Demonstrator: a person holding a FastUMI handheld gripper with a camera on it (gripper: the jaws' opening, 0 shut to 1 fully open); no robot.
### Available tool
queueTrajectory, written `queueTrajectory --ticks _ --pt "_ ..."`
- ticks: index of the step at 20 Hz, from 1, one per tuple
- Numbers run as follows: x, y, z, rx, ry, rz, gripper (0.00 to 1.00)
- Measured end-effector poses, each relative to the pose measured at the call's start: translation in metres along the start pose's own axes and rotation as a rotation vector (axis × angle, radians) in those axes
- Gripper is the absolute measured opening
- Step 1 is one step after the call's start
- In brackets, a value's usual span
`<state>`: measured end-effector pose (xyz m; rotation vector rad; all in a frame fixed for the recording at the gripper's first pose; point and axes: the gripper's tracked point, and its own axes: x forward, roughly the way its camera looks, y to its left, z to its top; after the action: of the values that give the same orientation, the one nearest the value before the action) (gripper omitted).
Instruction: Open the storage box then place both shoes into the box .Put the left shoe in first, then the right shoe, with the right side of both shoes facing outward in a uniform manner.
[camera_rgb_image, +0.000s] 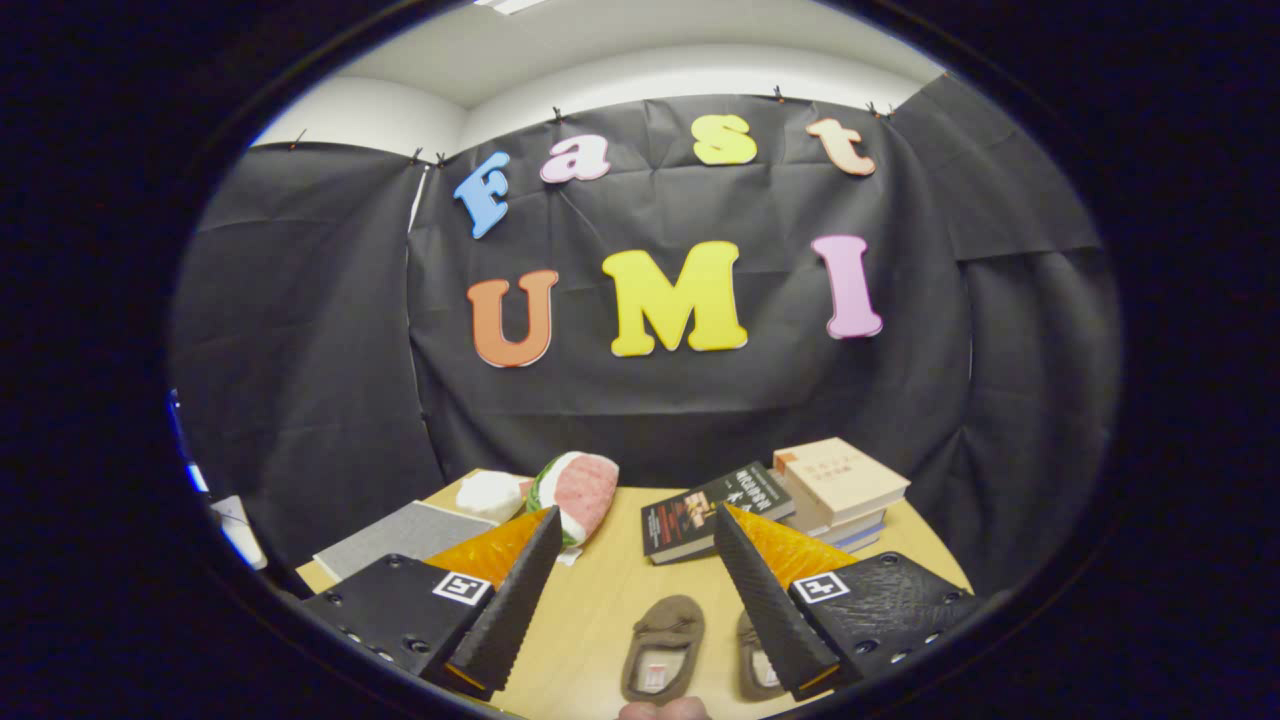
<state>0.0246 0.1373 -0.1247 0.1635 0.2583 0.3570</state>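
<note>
Below, both shoes (663, 648) lie between the gripper's (634, 532) parted jaws.

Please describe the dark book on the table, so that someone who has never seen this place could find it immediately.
Start at the wooden table before the black cloth wall. At its far edge, beyond the open hand-held gripper, is a stack of books. The dark book lies flat beside that stack, the only one with a black cover; the stacked ones are pale.

My one camera rides on the hand-held gripper (640, 560), raised above the pale wooden surface (600, 600) and facing level toward the black cloth wall (700, 400); its spread fingers frame two brown slippers (665, 645) close below.
</note>
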Motion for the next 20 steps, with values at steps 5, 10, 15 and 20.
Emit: queueTrajectory --ticks 5,10,15,20 --pt "0.014 0.062 -0.051 0.040 0.097 0.132 0.96" --pt "0.036 0.115 -0.095 0.142 0.159 0.210 0.96" --pt "0.063 0.159 -0.133 0.252 0.238 0.271 0.96" --pt "0.084 0.171 -0.163 0.379 0.307 0.287 0.96"
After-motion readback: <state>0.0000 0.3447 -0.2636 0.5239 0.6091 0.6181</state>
